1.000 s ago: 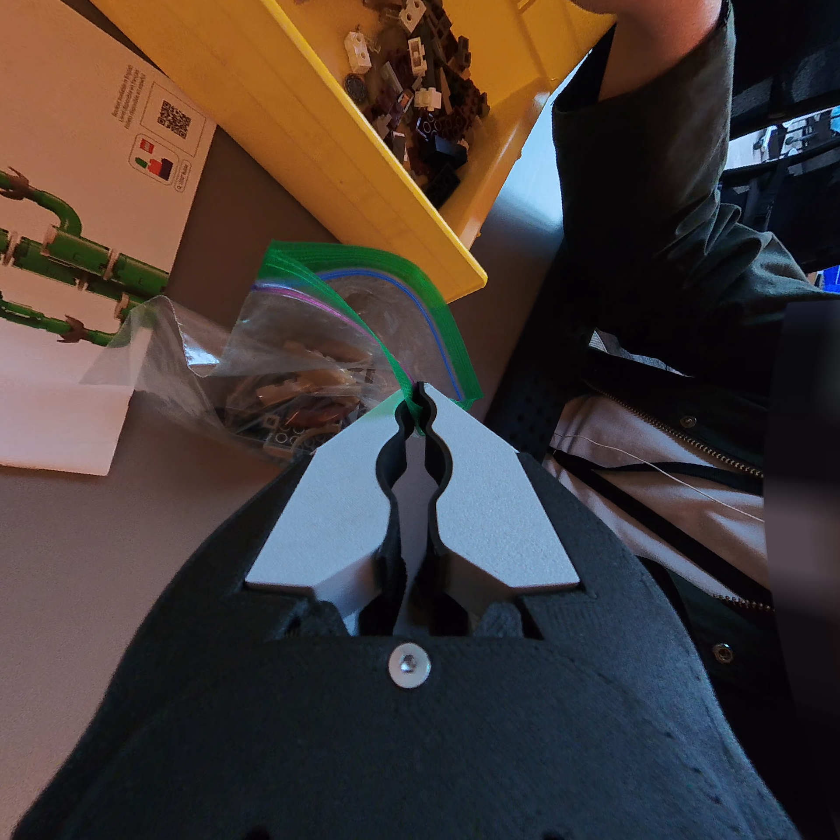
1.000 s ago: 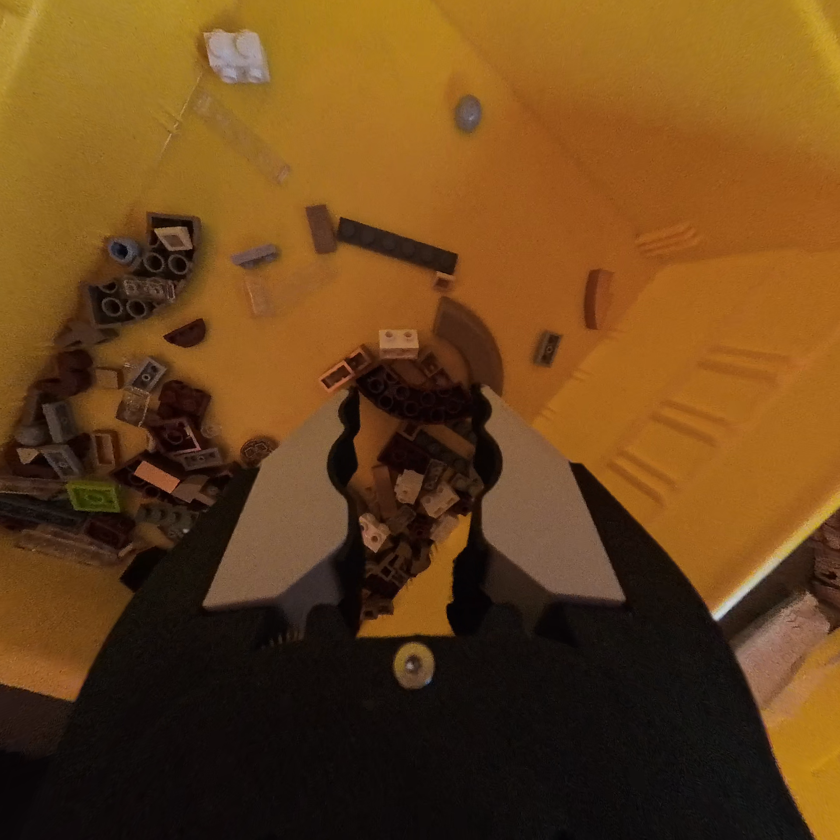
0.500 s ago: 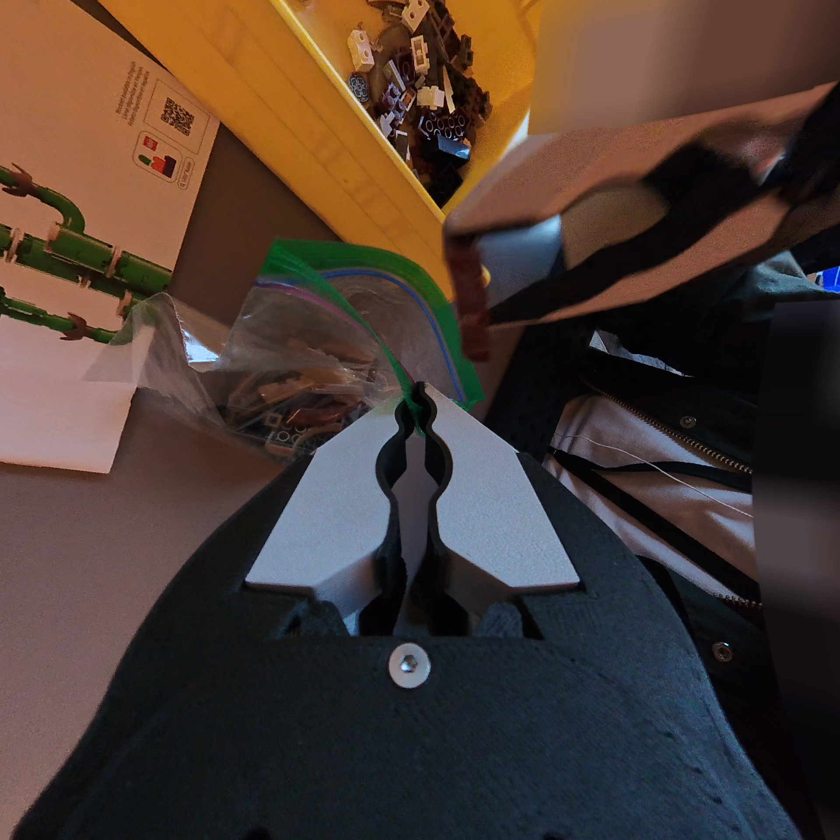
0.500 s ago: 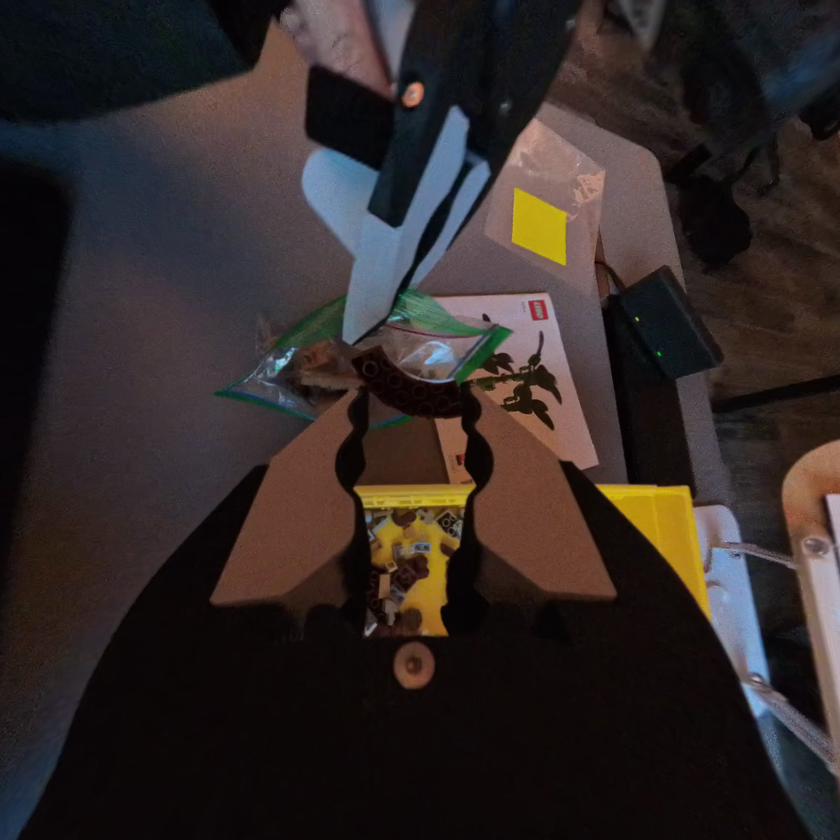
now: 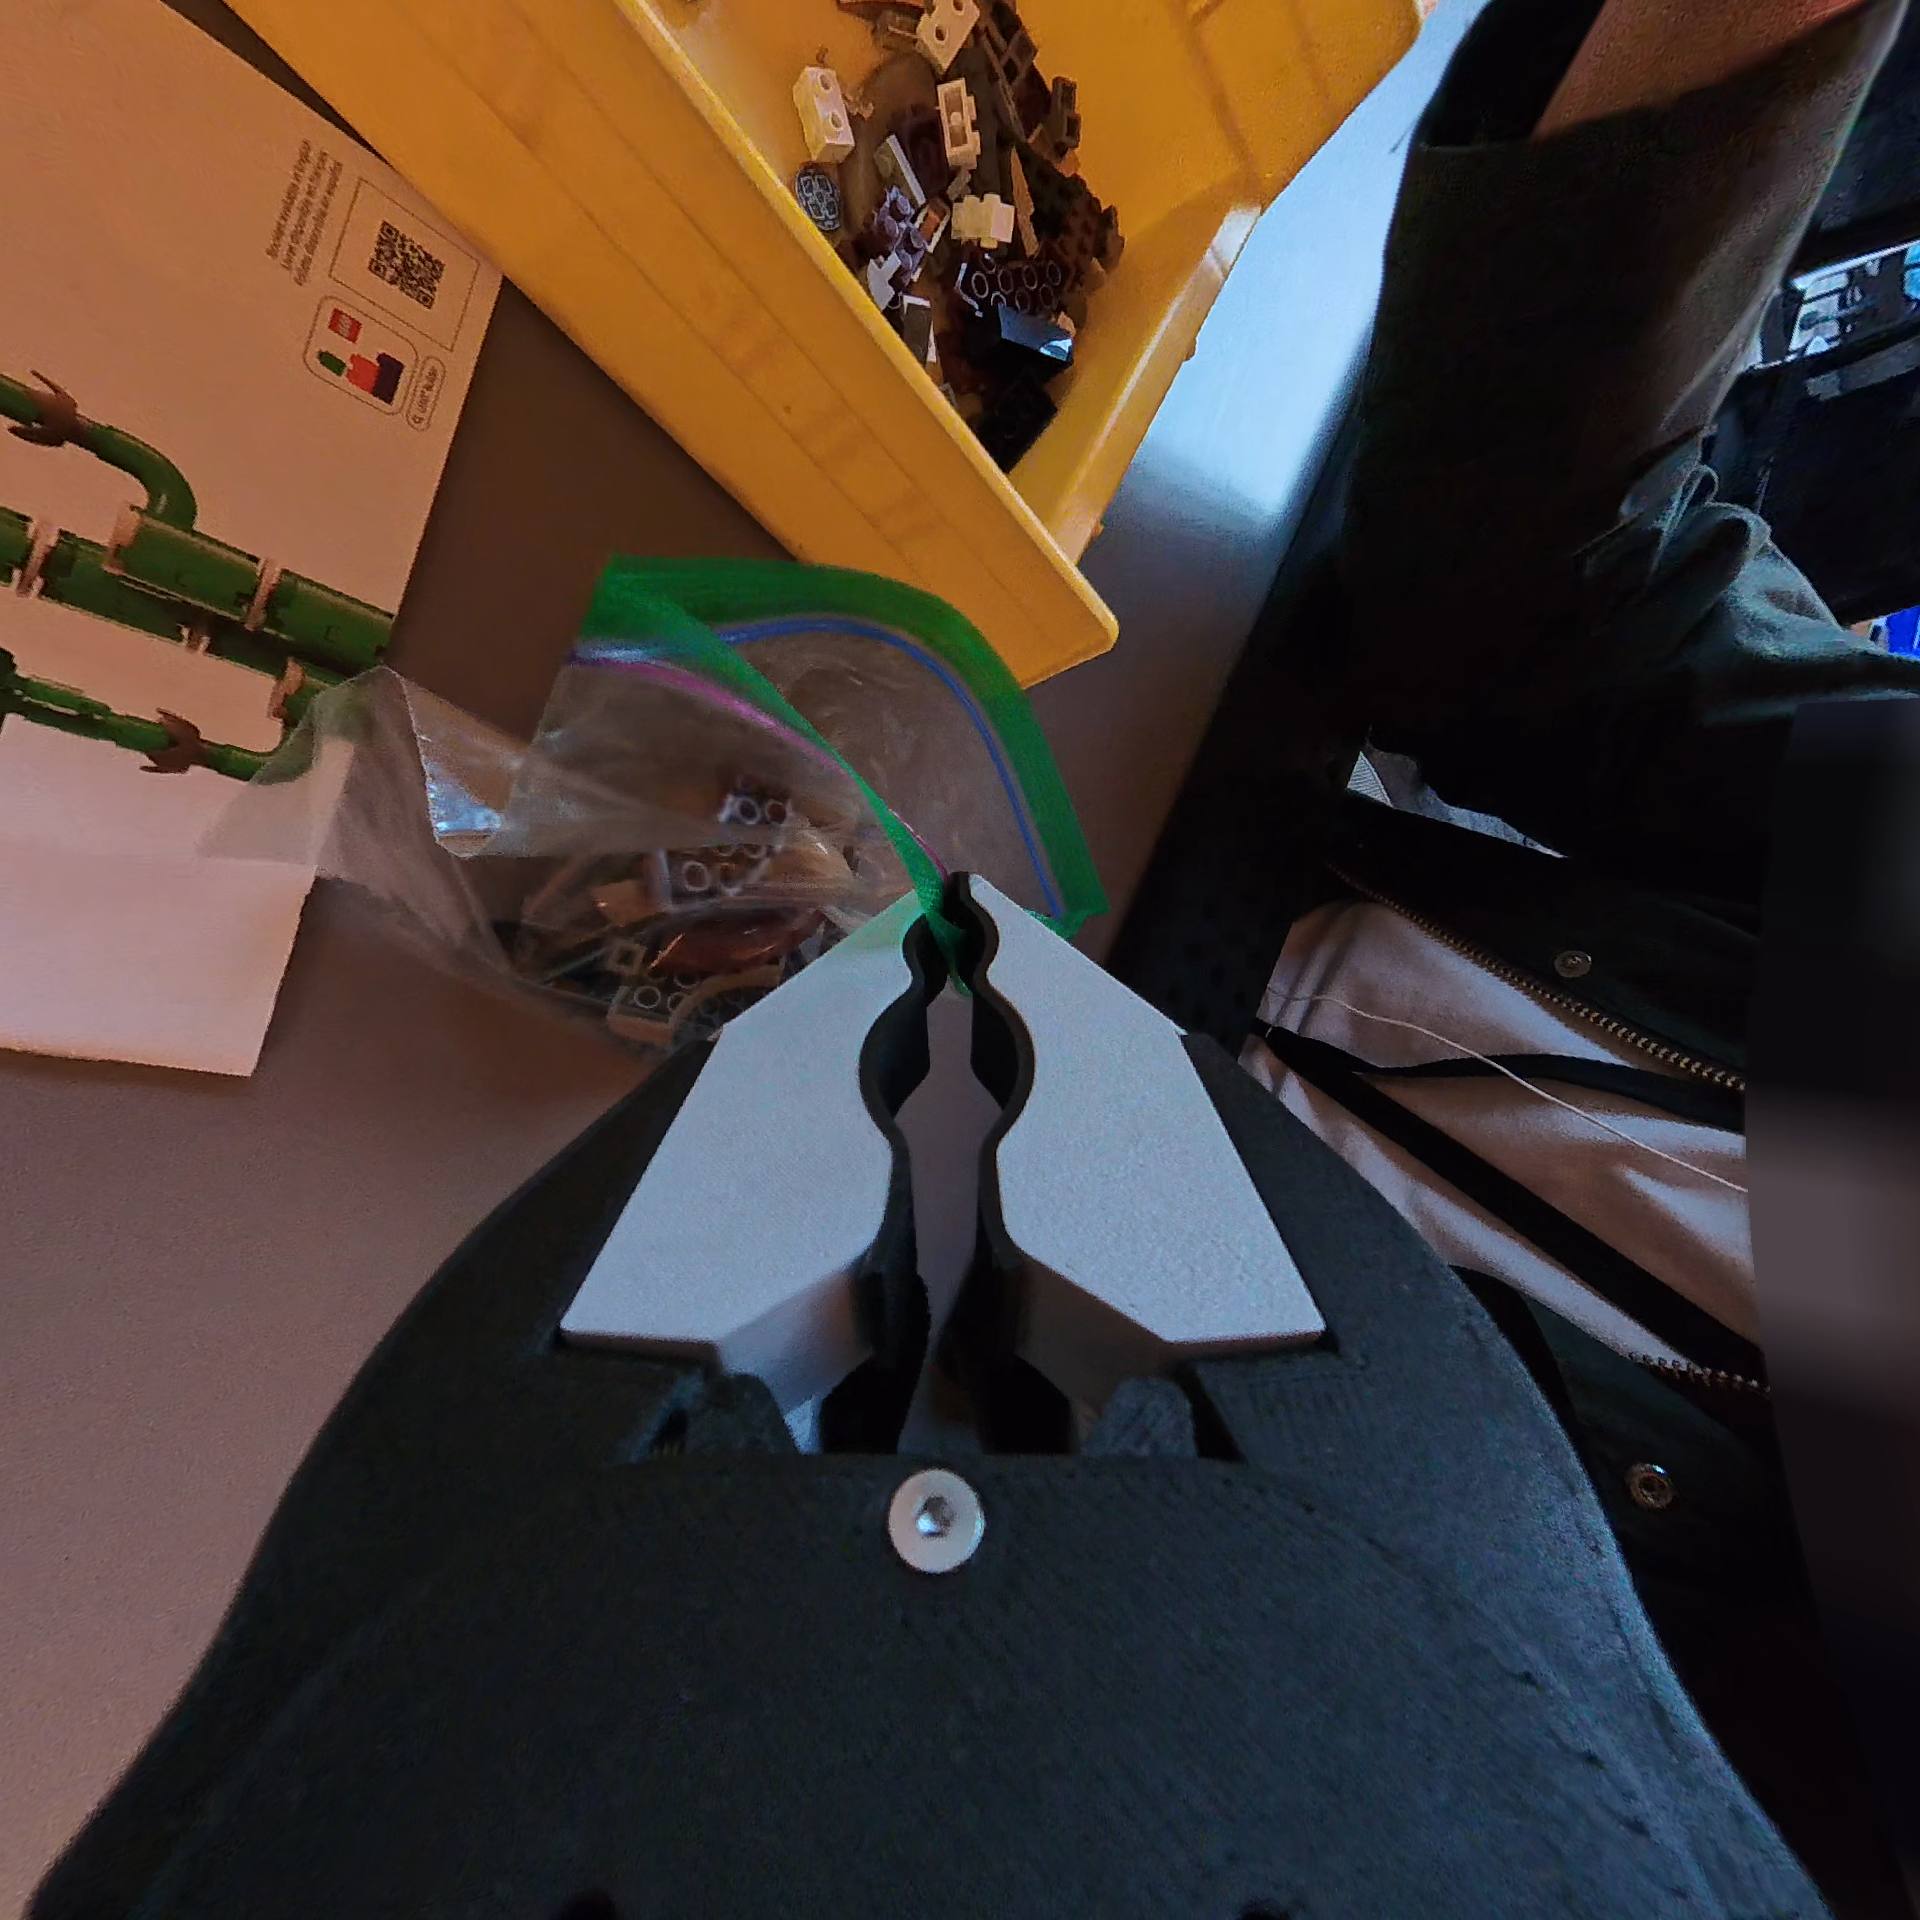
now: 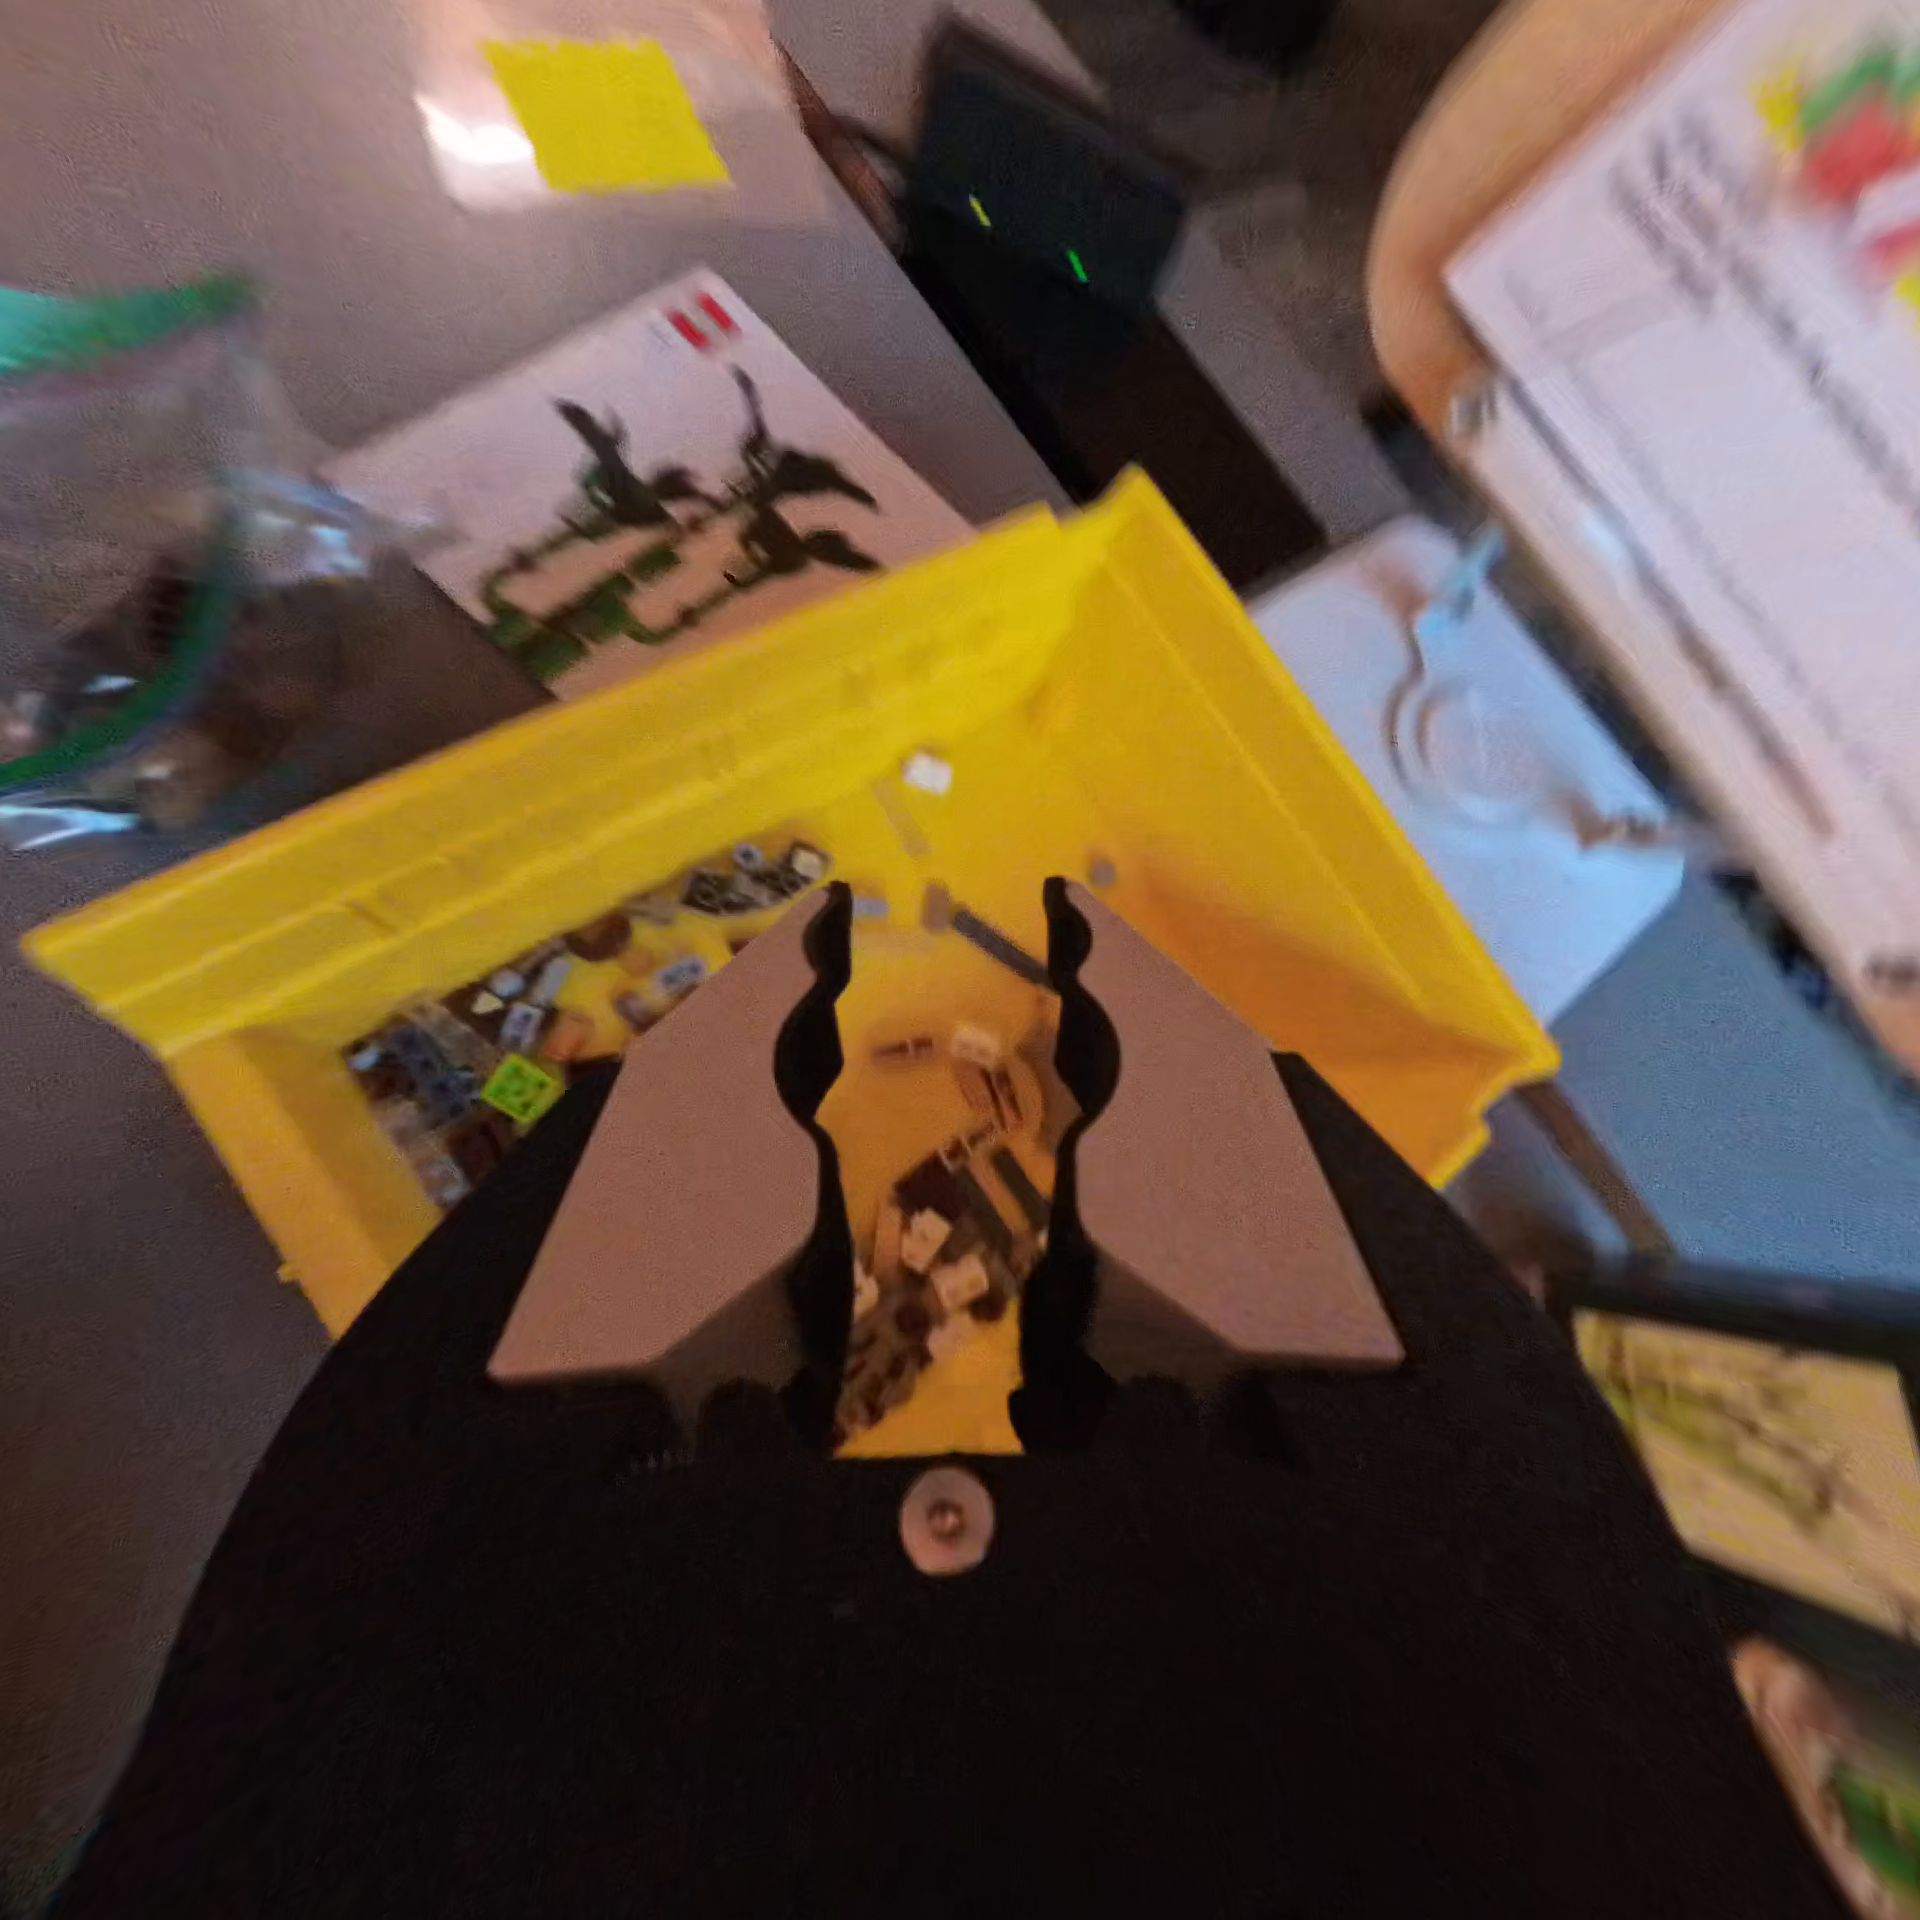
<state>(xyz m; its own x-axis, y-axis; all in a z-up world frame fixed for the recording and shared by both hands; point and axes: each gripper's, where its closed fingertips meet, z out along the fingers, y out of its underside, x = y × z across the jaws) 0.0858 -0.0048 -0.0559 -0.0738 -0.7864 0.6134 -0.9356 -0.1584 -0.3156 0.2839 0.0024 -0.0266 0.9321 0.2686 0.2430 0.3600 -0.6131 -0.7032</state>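
Observation:
My left gripper (image 5: pixel 958 899) is shut on the green zip rim of a clear plastic bag (image 5: pixel 665 821) and holds its mouth open above the grey table. The bag holds several brown and grey bricks. My right gripper (image 6: pixel 945 899) is open and empty, hovering over the yellow bin (image 6: pixel 582 790), which has several small dark, white and grey bricks (image 6: pixel 935 1257) on its floor. The right wrist view is blurred by motion. The bag shows at its left edge (image 6: pixel 125 623). The bin also shows in the left wrist view (image 5: pixel 727 343), beyond the bag.
A white instruction booklet (image 5: pixel 187 520) with a green plant picture lies left of the bag and also shows beyond the bin (image 6: pixel 665 488). A person's dark jacket (image 5: pixel 1558 520) fills the right. A black box with green lights (image 6: pixel 1039 218) and a printed sheet (image 6: pixel 1714 364) stand beyond the bin.
The right gripper took a dark curved brick from the bin, carried it to the bag's mouth, and is now back over the bin, open and empty. The left gripper has held still.

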